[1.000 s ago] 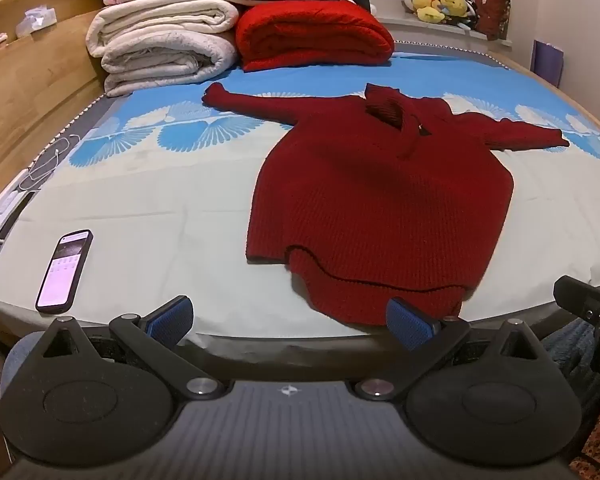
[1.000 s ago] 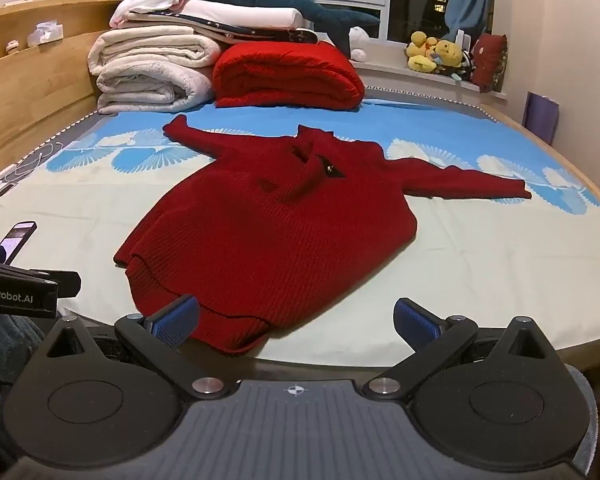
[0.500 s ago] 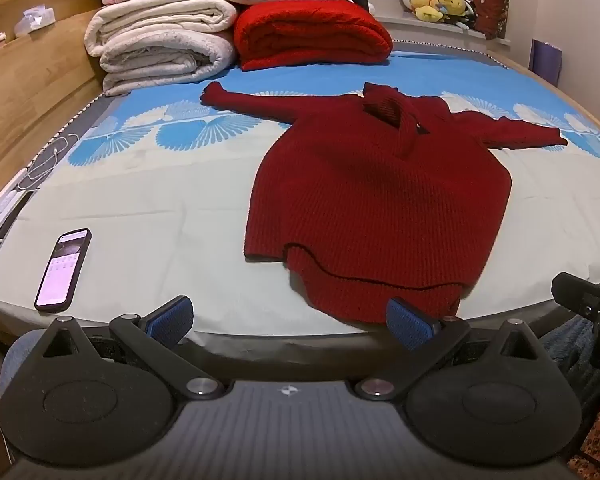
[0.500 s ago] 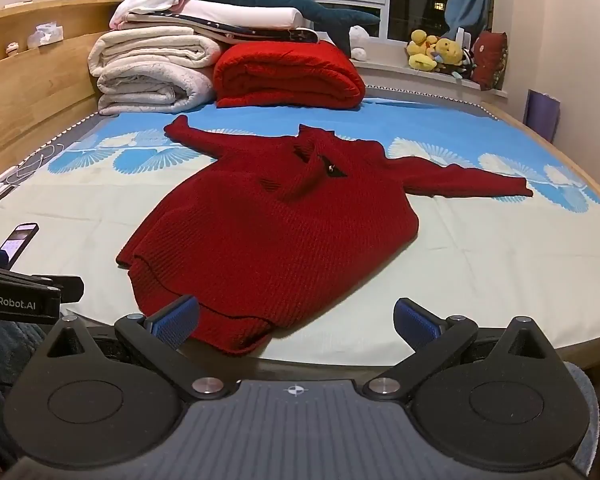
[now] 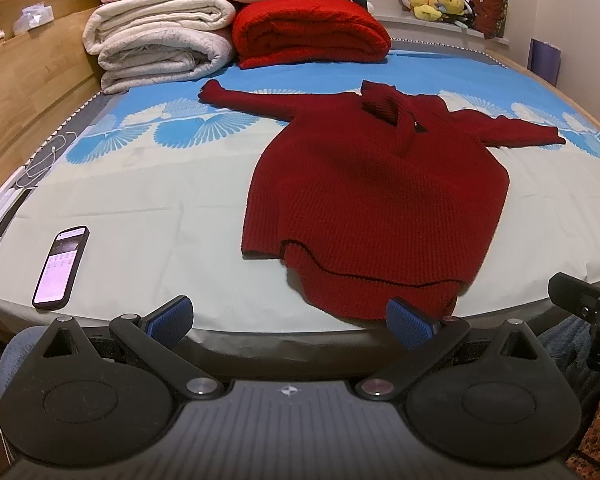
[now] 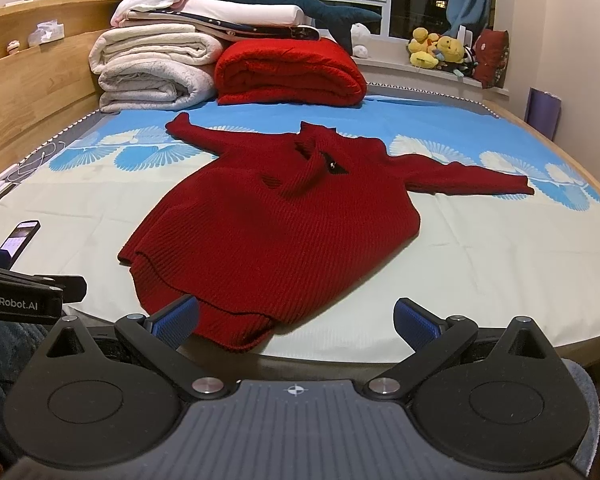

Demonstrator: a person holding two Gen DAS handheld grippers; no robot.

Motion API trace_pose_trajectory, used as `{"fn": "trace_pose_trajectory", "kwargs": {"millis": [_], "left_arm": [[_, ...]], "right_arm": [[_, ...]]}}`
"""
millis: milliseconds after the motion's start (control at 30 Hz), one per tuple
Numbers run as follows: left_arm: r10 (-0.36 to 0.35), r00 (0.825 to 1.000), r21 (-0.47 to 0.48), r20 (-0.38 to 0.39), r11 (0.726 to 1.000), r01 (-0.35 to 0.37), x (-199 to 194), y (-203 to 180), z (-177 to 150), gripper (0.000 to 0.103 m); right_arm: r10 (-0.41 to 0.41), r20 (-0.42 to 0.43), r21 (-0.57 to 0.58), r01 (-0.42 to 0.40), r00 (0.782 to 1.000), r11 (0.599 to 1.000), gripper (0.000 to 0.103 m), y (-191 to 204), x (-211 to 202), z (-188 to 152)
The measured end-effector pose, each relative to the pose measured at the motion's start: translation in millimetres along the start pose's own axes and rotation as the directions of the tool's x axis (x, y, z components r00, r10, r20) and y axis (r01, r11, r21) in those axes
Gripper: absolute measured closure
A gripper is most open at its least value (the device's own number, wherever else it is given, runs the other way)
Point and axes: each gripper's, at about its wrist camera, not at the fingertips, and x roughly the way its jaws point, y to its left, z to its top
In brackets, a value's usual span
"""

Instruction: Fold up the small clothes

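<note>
From your left wrist camera, your left gripper (image 5: 288, 320) sits level at the bed's near edge, jaws spread wide and empty, its right pad just before the red sweater (image 5: 376, 200) hem (phone (image 5: 62, 266) well left of the sweater). From your right wrist camera, your right gripper (image 6: 296, 320) is likewise released, its left pad overlapping the sweater's (image 6: 276, 232) hem

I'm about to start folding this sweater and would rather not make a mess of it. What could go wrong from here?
The red sweater's hem lies at the bed's near edge, so a tug toward you could drag it off. The phone lies left of it on the sheet; a swept sleeve or bunched sheet might nudge it toward the edge. Both the left hand-held gripper and the right hand-held gripper are open and empty; pinching thick knit may catch only the top layer.
</note>
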Motion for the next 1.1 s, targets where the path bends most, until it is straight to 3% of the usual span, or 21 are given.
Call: {"fn": "trace_pose_trajectory", "kwargs": {"millis": [1100], "left_arm": [[-0.002, 1.000, 0.002, -0.004, 1.000, 0.002, 1.3, -1.5, 0.1, 0.000]], "right_arm": [[0.007, -0.009, -0.001, -0.007, 1.000, 1.000, 0.001, 1.0, -0.8, 0.1]]}}
